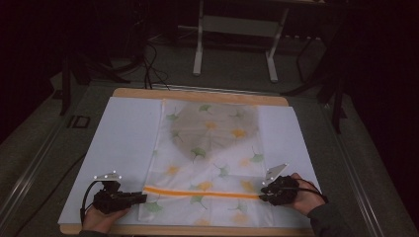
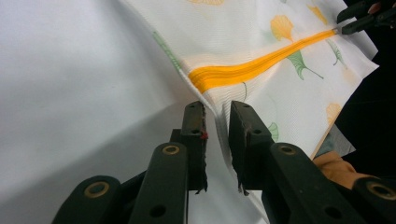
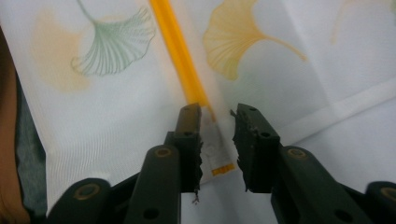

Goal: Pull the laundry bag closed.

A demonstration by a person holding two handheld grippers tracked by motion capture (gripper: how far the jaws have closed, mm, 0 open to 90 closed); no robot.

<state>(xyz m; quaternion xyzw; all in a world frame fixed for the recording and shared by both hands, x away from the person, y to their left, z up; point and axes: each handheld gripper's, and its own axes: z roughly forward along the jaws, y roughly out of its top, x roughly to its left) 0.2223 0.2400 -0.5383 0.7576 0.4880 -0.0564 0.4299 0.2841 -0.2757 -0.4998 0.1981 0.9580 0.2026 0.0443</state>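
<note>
A white cloth cover (image 1: 212,158) printed with green and yellow ginkgo leaves lies flat on the table. An orange zipper (image 1: 202,192) runs across it near the front edge. My left gripper (image 1: 143,198) lies at the zipper's left end. In the left gripper view the left gripper (image 2: 217,109) is open, with the cloth's edge (image 2: 219,135) running between the jaws and the zipper (image 2: 252,70) just beyond. My right gripper (image 1: 262,196) sits at the zipper's right end. The right gripper (image 3: 217,112) is open, and the zipper's end tab (image 3: 215,154) lies between the jaws without being pressed.
The cover rests on a white sheet (image 1: 123,133) over a wooden board (image 1: 197,93). A round grey patch (image 1: 215,126) shows through the cloth's far half. A white-legged stand (image 1: 237,29) and cables (image 1: 153,69) are on the dark floor behind. The other gripper (image 2: 345,28) shows far off at the zipper's end.
</note>
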